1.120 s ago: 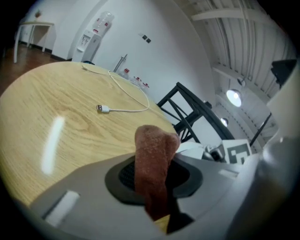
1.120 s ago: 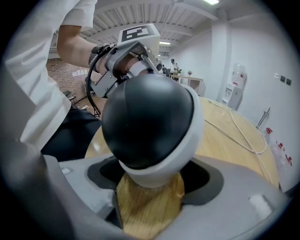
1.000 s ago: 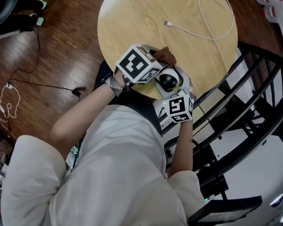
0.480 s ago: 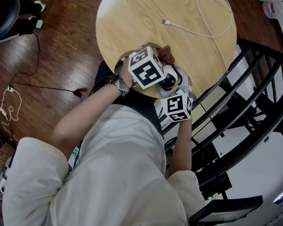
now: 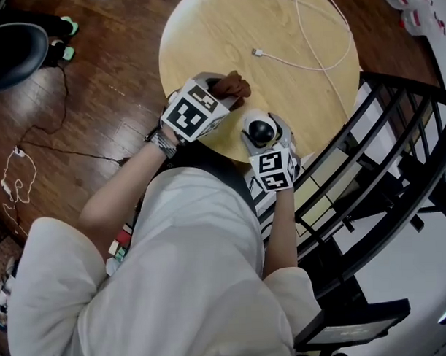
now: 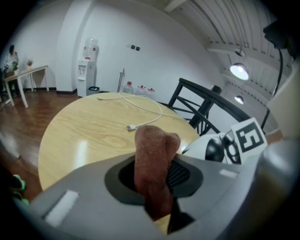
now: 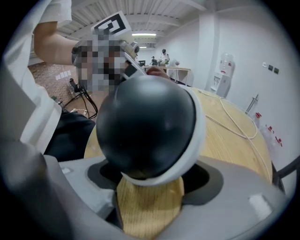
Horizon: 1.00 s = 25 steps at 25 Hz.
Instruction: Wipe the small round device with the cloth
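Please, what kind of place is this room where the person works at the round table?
Probably an office or shared workroom, not a home: a water dispenser stands at the white wall, big water bottles stand on the wood floor near it, and a desk stands farther off.

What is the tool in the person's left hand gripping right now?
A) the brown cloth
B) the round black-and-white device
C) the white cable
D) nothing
A: the brown cloth is pinched in the left gripper, apart from the round device, which sits between the fingers of the right gripper.
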Motion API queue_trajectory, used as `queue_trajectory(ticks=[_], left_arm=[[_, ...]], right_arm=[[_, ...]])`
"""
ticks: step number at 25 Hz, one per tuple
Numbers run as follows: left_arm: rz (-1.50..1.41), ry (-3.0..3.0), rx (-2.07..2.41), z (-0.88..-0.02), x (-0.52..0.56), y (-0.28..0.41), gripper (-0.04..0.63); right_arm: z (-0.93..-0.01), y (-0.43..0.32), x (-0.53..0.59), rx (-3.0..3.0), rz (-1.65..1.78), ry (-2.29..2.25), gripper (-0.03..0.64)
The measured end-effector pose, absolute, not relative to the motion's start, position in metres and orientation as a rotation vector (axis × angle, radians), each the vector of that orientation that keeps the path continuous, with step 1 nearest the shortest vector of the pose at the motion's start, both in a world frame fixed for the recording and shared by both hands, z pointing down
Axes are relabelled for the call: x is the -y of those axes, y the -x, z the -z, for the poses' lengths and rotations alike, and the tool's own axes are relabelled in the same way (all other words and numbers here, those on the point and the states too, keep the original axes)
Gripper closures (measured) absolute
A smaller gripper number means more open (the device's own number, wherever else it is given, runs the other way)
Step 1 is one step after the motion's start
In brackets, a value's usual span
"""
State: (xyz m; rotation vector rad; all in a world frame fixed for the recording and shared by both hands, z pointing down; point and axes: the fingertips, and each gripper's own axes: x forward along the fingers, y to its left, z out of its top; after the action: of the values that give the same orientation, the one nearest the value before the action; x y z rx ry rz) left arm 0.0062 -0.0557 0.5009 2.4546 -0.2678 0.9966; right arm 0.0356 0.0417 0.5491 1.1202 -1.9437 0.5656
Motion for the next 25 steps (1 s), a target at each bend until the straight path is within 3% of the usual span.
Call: queue_trajectory(ticks=[12, 25], left_arm=[[-0.735, -2.322, 0.292, -0.473, 0.052, -0.018, 0.482], [-0.680, -2.271, 0.077, -0.470, 0.025, -0.068, 0.485]], right_arm=[[-0.553, -0.057, -0.048, 1.575, -0.870, -1.552, 0.258], [-0.548, -0.053, -0.075, 1.629, -0.845, -1.336, 0.249]])
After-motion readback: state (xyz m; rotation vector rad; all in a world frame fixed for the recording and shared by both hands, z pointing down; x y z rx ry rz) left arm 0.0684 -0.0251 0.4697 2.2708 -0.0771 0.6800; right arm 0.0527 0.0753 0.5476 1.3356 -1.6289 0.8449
